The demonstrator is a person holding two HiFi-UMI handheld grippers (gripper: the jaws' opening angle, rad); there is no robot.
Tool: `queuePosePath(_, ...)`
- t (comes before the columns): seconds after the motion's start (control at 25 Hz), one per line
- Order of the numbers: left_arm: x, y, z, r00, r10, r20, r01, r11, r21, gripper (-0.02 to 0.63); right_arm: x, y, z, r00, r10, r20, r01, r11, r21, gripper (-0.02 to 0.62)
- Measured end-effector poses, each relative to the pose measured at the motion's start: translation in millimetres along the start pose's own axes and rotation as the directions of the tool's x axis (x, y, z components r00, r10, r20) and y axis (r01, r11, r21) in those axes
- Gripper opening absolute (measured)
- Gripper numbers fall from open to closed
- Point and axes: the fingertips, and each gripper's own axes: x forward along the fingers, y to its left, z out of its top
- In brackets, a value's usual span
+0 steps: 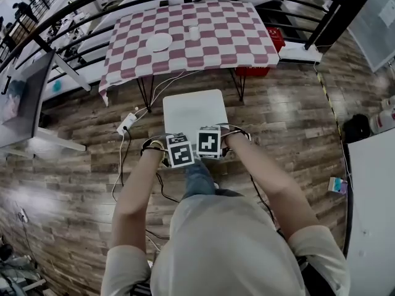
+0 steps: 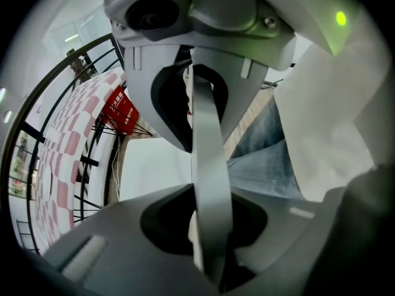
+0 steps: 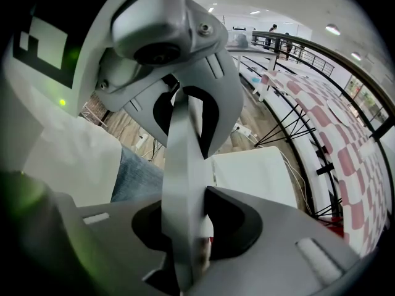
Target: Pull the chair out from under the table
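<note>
White chair seat (image 1: 192,111) lies just in front of the checked table (image 1: 234,45). It shows whole past the cloth's near edge, so I judge the chair largely out already. The chair back (image 2: 210,165) runs left to right along the seat's near side, directly below both hands. The left gripper (image 1: 179,158) and right gripper (image 1: 210,148) stand side by side near its middle, pointing down. Each is clamped on the back's thin top edge, jaws only a little apart. The chair lies ahead of them, so the pull runs straight toward the person, whose leg (image 1: 199,179) sits just behind. Neither hand is nearer.
</note>
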Motion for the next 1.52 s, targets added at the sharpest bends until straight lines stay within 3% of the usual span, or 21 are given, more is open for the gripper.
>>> queuePosePath(1.52,3.2,-98.0,2.2,1.000,0.005,0.010,-0.005,1.000,-0.005,0.080,13.3,99.0,-4.3,1.000,0.012,-0.005,-0.012,1.000,0.013,0.087)
